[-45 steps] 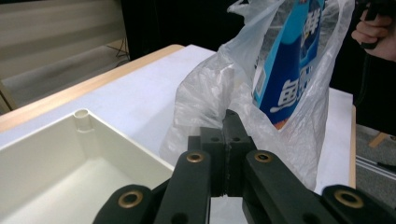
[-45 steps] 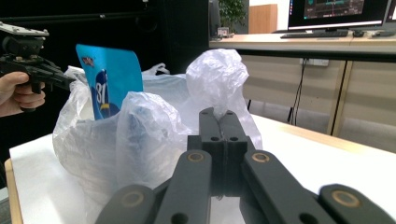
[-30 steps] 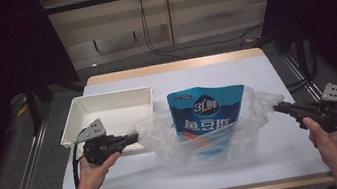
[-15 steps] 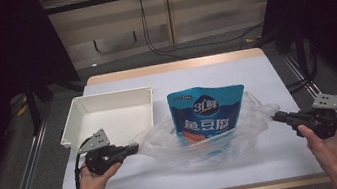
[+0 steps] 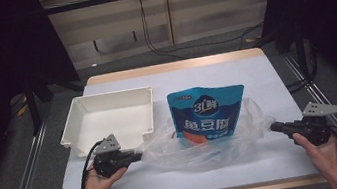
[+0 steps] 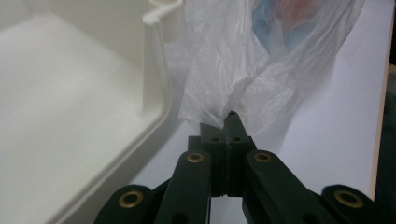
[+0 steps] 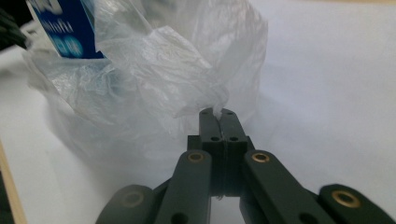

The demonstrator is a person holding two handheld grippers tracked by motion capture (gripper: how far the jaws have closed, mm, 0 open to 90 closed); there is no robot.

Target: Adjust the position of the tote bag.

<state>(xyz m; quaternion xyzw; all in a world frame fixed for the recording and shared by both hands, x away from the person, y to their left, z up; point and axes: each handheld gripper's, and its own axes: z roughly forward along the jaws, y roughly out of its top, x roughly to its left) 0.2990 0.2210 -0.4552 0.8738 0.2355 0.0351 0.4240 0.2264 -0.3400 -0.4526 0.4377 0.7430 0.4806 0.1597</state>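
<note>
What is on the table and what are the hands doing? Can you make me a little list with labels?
Table: white table
Bag: clear plastic bag, crumpled, stretched between both grippers
Inside the bag: blue pouch, standing upright, top sticking out
Tray: white tray, nothing in it, left of the bag
Left hand-held gripper: shut on the bag's left edge
Right hand-held gripper: shut on the bag's right edge

Thin crinkled clear plastic bag (image 5: 204, 142), glossy blue pouch (image 5: 208, 114), matt white plastic tray (image 5: 109, 119), smooth white tabletop (image 5: 255, 76)
</note>
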